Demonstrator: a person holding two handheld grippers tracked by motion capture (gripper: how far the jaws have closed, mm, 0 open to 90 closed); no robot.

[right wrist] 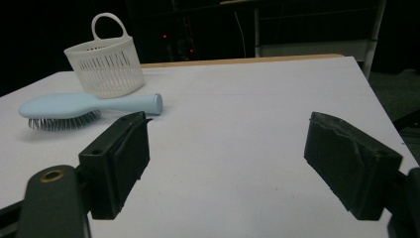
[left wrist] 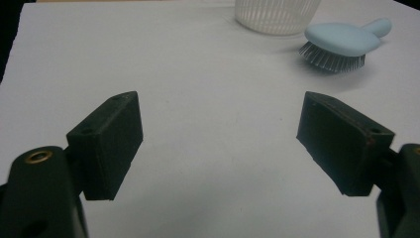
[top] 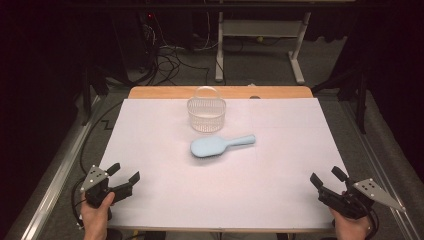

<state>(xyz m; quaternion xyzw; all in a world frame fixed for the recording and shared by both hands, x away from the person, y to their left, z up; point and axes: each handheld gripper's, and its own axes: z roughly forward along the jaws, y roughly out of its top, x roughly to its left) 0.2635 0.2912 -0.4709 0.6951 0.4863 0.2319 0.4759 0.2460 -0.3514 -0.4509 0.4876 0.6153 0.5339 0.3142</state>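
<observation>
A light blue hairbrush (top: 220, 145) lies bristles down near the middle of the white table cover (top: 260, 200), its handle pointing right. Just behind it stands a white slatted basket (top: 206, 112) with a loop handle, upright. My left gripper (top: 124, 174) is held at the front left corner, open, with nothing between its jaws. My right gripper (top: 327, 177) sits at the front right corner, also open and holding nothing. In the left gripper view the hairbrush (left wrist: 341, 45) and basket (left wrist: 277, 15) lie far ahead to the right. The right gripper view has the hairbrush (right wrist: 84, 110) and basket (right wrist: 106, 62) ahead on the left.
The wooden table edge (top: 150, 93) shows along the back of the cover. Behind the table are a white desk frame (top: 295, 45) and cables on the floor (top: 170, 60). Metal rails run along both sides of the table.
</observation>
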